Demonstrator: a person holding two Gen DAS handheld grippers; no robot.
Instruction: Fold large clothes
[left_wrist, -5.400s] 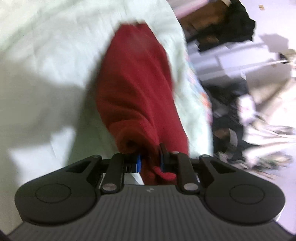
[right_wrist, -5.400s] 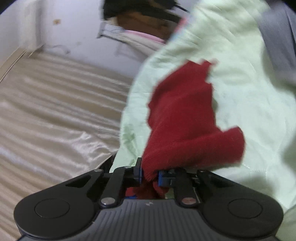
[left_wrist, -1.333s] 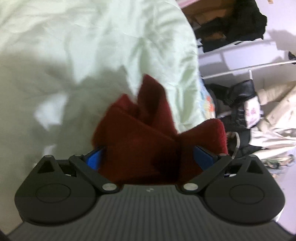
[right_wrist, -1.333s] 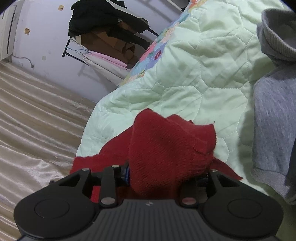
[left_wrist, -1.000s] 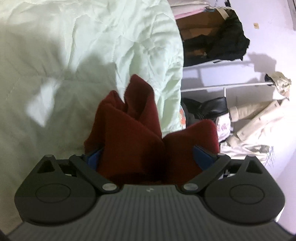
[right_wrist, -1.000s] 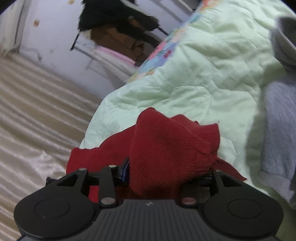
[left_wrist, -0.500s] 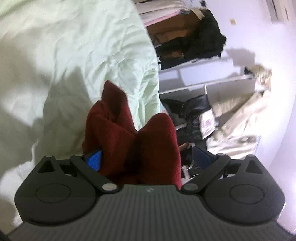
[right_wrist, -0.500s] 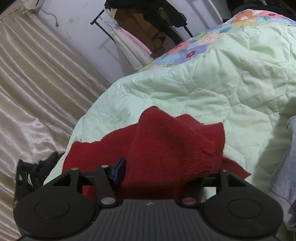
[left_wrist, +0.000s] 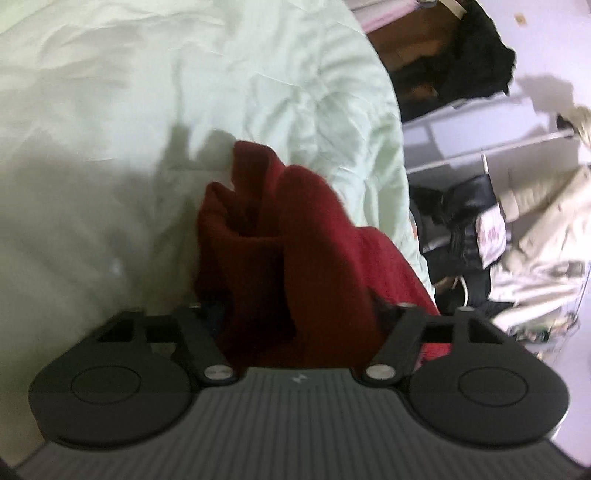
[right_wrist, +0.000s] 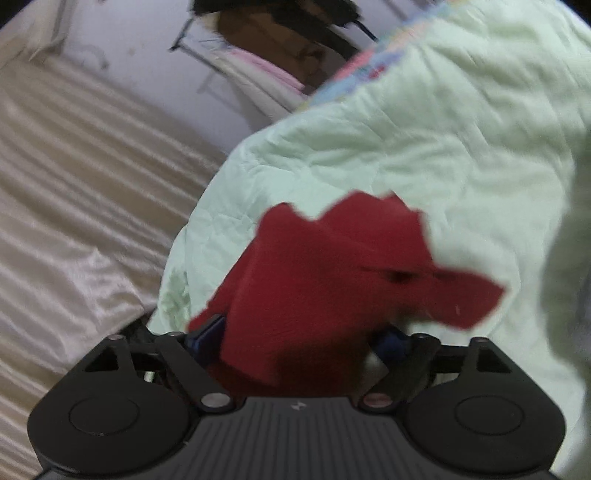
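A dark red knitted garment (left_wrist: 288, 254) is bunched in thick folds between the jaws of my left gripper (left_wrist: 299, 314). The jaws stand partly apart and press on the wad of cloth. In the right wrist view the same red garment (right_wrist: 325, 280) fills the gap of my right gripper (right_wrist: 303, 339), whose blue fingertips (right_wrist: 207, 332) squeeze a bundle of it. One red flap reaches right over the pale green quilt (right_wrist: 424, 140). The picture is blurred by motion.
The quilted bed cover (left_wrist: 184, 92) spreads under both grippers. A clothes rack (left_wrist: 480, 155) with dark and beige garments stands right of the bed. A beige satin curtain (right_wrist: 74, 184) hangs at the left. A grey garment (right_wrist: 569, 258) lies at the right edge.
Both grippers, open around the loose red cloth a second ago, have narrowed onto bundles of it. The garment has shifted and both views have swung with motion blur.
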